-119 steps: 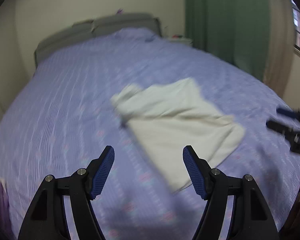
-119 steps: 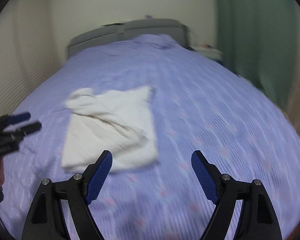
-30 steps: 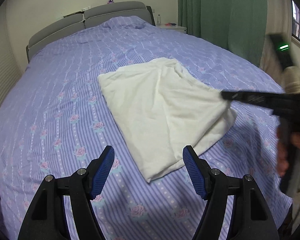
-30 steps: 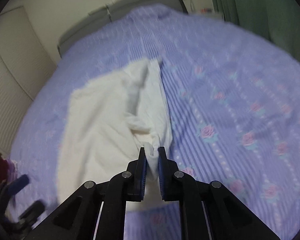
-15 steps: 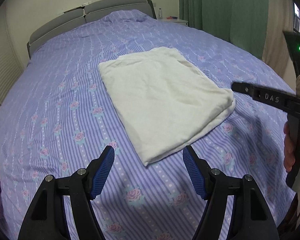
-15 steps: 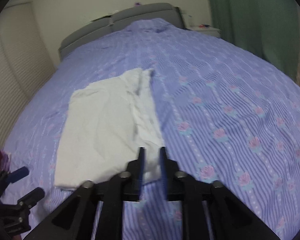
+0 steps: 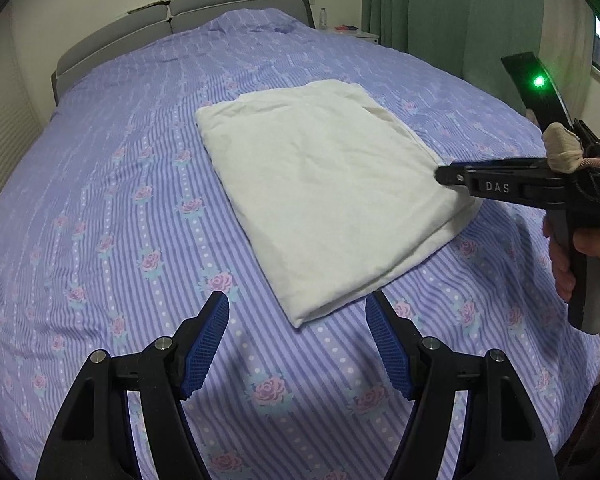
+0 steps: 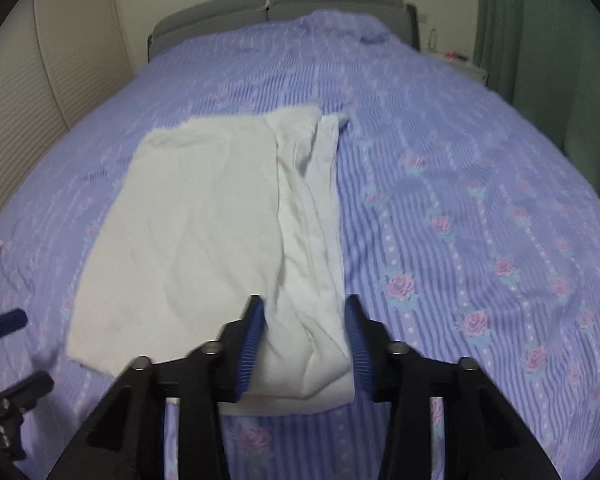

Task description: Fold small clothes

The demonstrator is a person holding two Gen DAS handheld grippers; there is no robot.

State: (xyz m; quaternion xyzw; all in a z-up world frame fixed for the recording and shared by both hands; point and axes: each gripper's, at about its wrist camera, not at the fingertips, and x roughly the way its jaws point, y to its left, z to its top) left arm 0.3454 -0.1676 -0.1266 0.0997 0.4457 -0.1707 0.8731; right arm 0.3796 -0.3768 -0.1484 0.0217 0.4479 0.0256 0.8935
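A white garment (image 7: 320, 200) lies folded in a flat rectangle on the purple flowered bedspread (image 7: 100, 200). My left gripper (image 7: 298, 344) hangs open just short of the garment's near corner, with only bedspread between its blue pads. In the right wrist view the garment (image 8: 188, 240) has a folded-over strip along its right side. My right gripper (image 8: 304, 344) straddles the near end of that strip; its jaws are closing, the cloth lies between them and the pads stand a little apart from it. In the left wrist view the right gripper (image 7: 440, 174) reaches in from the right at the garment's edge.
A grey headboard (image 7: 172, 12) stands at the far end of the bed. Green curtains (image 7: 440, 12) and a small nightstand (image 7: 356, 32) are at the far right. A hand (image 7: 564, 264) grips the right tool's handle. The left gripper (image 8: 4, 360) shows at the lower left.
The right gripper, shut on a bunched fold a second ago, has let the cloth go and parted its jaws. The garment now lies flat. The left gripper has stayed put.
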